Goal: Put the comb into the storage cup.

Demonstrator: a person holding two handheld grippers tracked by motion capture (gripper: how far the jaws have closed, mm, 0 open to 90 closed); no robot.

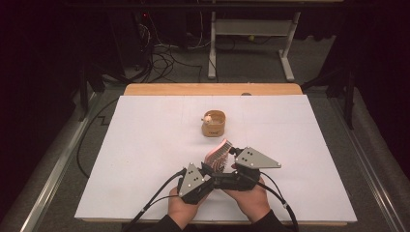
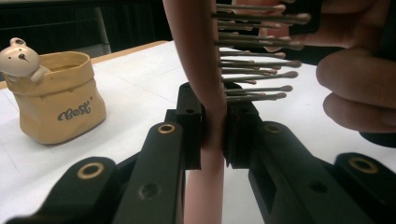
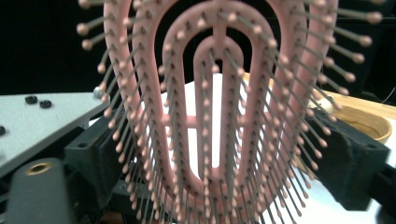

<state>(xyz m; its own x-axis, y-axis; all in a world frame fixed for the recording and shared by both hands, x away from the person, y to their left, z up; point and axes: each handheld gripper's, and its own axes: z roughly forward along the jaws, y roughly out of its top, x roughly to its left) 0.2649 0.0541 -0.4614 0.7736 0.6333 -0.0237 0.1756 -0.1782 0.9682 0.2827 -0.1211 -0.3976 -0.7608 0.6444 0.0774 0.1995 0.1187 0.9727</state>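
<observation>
**Gripping a pink hairbrush over the white table**

The pink hairbrush (image 1: 218, 155) is held upright just above the white table (image 1: 145, 145), near a beige pot (image 1: 214, 123). Its handle is clamped by the left gripper (image 2: 212, 135); its bristled head is flanked by the right gripper (image 1: 231, 155), whose contact cannot be told.

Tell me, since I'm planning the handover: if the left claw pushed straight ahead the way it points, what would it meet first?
Probably the right hand, close ahead beyond the pink hairbrush that the left claw clamps. The bear pot sits off to one side, though depth is hard to judge.
</observation>
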